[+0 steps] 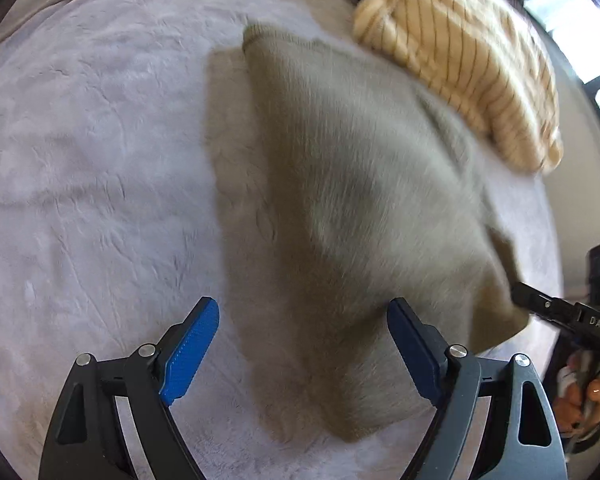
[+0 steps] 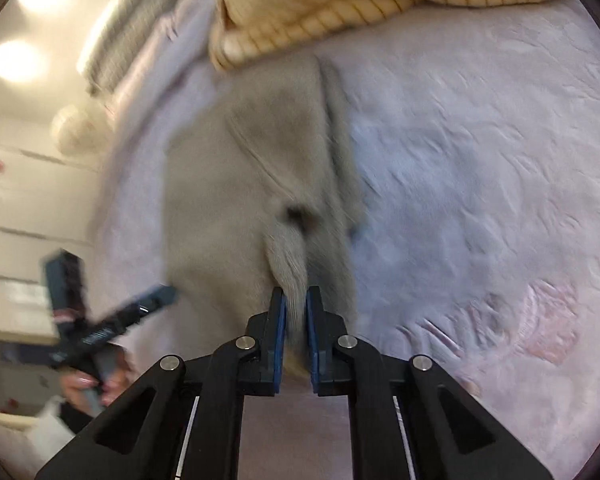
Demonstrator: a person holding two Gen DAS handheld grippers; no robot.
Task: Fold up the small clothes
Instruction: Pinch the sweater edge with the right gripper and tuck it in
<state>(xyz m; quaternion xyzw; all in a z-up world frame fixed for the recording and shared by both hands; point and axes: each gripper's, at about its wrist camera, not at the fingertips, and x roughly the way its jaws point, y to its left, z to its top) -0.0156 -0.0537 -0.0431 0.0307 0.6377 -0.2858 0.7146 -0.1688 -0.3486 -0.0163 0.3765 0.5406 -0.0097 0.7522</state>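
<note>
On the bed [image 1: 80, 140]: a lilac plush blanket
Garment [image 1: 360, 168]: taupe knit, folded, blurred
Right gripper [image 2: 296, 300]: jaws pinched its edge
Left gripper [image 1: 304, 344]: jaws spread

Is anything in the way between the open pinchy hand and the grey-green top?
Nothing visible is. The left gripper hangs over the grey-green top with its jaws wide open. The striped cream garment lies at the top's far edge, away from the gripper.
</note>
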